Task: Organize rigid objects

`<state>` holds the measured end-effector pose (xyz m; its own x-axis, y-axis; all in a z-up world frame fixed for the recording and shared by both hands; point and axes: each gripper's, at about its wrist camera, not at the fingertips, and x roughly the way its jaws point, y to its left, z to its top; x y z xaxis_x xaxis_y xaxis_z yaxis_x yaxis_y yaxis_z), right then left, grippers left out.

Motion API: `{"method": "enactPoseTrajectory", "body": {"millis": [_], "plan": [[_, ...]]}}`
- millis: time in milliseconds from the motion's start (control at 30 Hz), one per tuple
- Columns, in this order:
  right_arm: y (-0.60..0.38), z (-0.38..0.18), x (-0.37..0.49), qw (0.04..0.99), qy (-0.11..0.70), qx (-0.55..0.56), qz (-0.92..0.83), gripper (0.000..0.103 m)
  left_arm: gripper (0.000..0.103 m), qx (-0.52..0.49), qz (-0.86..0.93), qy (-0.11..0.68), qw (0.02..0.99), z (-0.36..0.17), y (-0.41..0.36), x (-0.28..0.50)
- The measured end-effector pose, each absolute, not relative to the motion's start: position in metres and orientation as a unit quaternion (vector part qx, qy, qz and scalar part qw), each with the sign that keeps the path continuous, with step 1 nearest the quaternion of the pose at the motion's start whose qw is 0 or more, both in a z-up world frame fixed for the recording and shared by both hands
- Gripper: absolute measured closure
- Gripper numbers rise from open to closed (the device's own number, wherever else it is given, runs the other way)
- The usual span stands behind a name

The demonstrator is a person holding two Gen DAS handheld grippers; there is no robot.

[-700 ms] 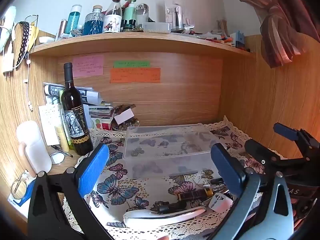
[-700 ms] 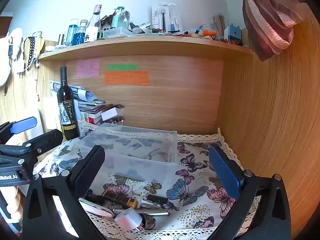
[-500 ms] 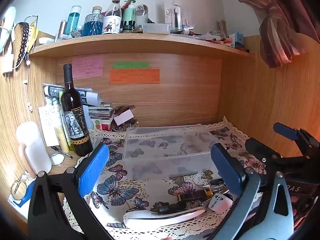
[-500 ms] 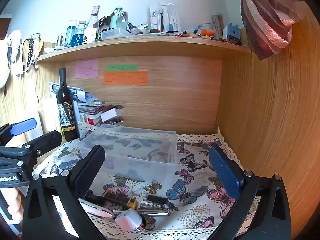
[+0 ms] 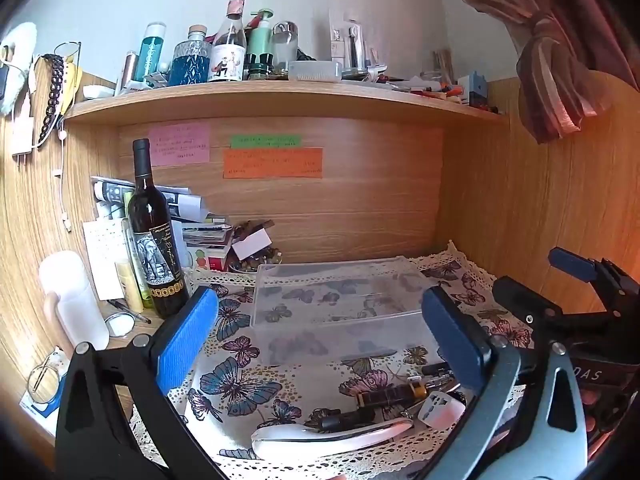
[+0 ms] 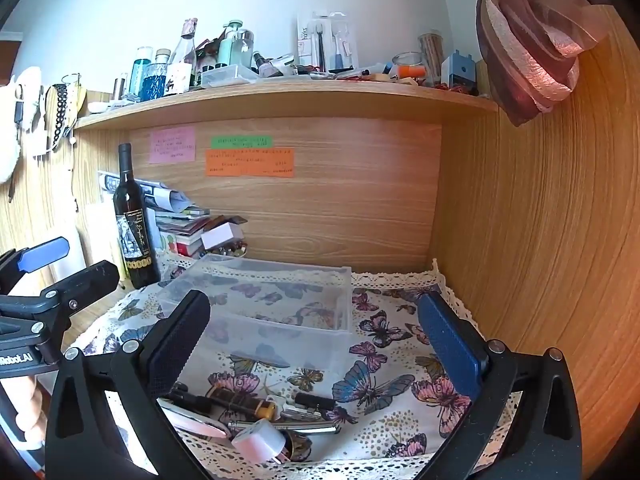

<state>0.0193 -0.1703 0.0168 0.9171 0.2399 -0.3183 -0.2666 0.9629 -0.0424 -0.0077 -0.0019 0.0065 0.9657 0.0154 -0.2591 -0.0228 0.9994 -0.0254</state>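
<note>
Sitting on a butterfly cloth [image 5: 240,388], a clear plastic box [image 5: 340,308] waits in the middle of the desk. Both grippers hang over the near edge with nothing in them. The left gripper [image 5: 320,340] has its blue fingers spread wide apart, and the right gripper [image 6: 316,344] has its jaws wide apart too.

A little heap of small things lies on the cloth just in front of the box. Seen from the left wrist, it sits at about 5 o'clock from the box: a long white spoon-shaped thing [image 5: 328,434], a dark tube with a gold end [image 5: 390,394], a black pen-like stick [image 5: 348,418] and a white plug [image 5: 440,410]. They touch and cross each other, so they lie in a jumble.

A tall dark wine bottle [image 5: 154,240] stands upright at about 9 o'clock from the box, near the cloth's edge. Behind it lean papers and books [image 5: 200,232]. A white bottle [image 5: 74,296] stands further left. Up at 12 o'clock a wooden shelf [image 5: 280,98] is crowded with bottles and small things. Coloured notes [image 5: 272,162] stick on the back wall. A wooden wall closes in on the right.
</note>
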Motion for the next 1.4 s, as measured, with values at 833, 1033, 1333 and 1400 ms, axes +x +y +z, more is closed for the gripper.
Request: {"method": "enactPoseTrajectory", "body": {"millis": [833,1033,1333,1400], "plan": [[-0.1732,0.0221,0.0164,0.979,0.155,-0.038,0.128,0.0,0.0,-0.014,0.012,0.124,0.992,0.01,-0.0027,-0.0098],[-0.1731,0.0231,0.0145,0.979,0.152,-0.038,0.129,0.0,0.0,-0.013,0.012,0.123,0.992,0.0106,-0.0044,-0.0105],[-0.1727,0.0233,0.0143,0.979,0.153,-0.037,0.129,0.0,0.0,-0.012,0.011,0.121,0.992,0.0114,-0.0054,-0.012],[-0.1729,0.0231,0.0142,0.979,0.153,-0.037,0.129,0.0,0.0,-0.011,0.011,0.12,0.993,0.0115,-0.006,-0.0132]]}}
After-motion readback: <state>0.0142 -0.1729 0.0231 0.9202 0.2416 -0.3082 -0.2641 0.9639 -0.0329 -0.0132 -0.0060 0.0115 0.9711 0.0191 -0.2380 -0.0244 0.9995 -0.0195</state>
